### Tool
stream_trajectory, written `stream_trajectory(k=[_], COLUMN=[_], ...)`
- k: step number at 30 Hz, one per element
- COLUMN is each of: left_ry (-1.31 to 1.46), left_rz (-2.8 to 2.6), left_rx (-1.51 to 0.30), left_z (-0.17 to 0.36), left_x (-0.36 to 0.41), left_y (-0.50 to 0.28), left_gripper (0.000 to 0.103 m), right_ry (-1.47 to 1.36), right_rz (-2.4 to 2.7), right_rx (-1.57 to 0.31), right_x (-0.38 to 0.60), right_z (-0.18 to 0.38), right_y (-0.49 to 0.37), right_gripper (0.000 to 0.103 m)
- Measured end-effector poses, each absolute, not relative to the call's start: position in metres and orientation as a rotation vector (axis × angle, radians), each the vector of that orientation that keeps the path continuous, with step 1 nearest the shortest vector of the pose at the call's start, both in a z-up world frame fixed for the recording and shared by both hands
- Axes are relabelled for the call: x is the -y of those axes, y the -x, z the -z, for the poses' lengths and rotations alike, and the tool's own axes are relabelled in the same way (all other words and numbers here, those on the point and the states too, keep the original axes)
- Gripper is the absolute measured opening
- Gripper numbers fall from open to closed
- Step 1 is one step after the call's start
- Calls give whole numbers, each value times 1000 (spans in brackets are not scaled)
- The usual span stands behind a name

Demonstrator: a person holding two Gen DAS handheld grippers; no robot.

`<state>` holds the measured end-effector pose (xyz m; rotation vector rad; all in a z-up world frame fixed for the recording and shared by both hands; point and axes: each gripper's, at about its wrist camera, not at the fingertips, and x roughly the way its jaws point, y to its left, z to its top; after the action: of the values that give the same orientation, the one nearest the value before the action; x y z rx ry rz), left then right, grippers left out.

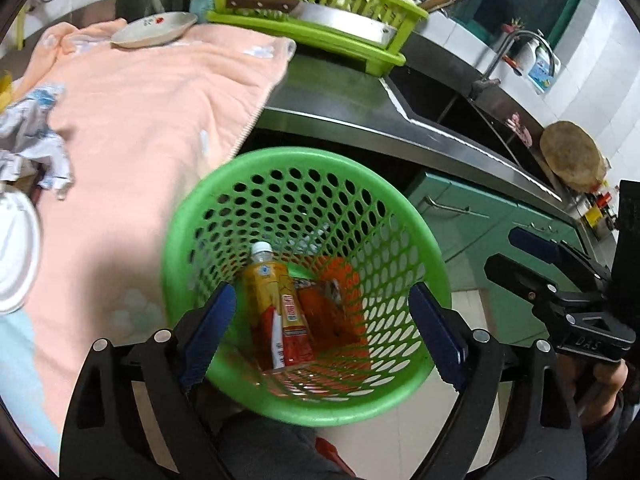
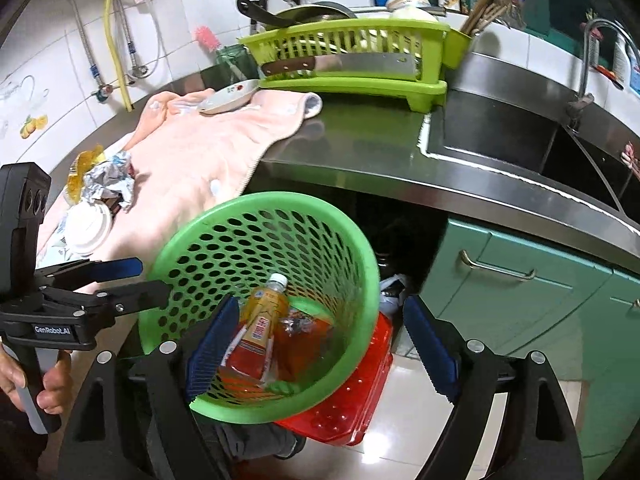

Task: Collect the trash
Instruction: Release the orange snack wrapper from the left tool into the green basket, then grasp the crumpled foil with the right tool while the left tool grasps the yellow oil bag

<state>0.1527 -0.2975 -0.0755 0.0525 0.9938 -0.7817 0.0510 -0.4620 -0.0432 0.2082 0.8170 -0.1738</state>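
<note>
Both grippers, left and right, spread wide, empty, above green perforated basket holding juice bottle; crumpled foil on the towel.

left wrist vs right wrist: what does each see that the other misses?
Left wrist only: round brown board leaning past the sink.

Right wrist only: red plastic tray under the basket, wall hoses, black pan.

Both: green perforated plastic basket holding a yellow drink bottle, peach towel, crumpled foil wrapper, both grippers open.
</note>
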Motion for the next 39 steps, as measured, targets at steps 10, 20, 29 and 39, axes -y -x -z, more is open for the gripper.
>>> stream_trajectory(k=[10, 20, 29, 39], left_ry=[-24, 65, 141, 190], left_rz=[645, 452, 320, 250], left_rx=[-924, -878, -844, -836], left_z=[51, 36, 27, 30], left_x=[227, 130, 57, 7], left_y=[-152, -170, -183, -194], left_gripper=[87, 87, 87, 87], right_ry=[-180, -144, -180, -276], right_rz=[73, -100, -274, -393], right_rx=[-807, -800, -808, -869], right_x=[423, 358, 302, 256], right_z=[35, 23, 10, 17], right_y=[-72, -121, -194, -283], right_gripper=[85, 86, 86, 82])
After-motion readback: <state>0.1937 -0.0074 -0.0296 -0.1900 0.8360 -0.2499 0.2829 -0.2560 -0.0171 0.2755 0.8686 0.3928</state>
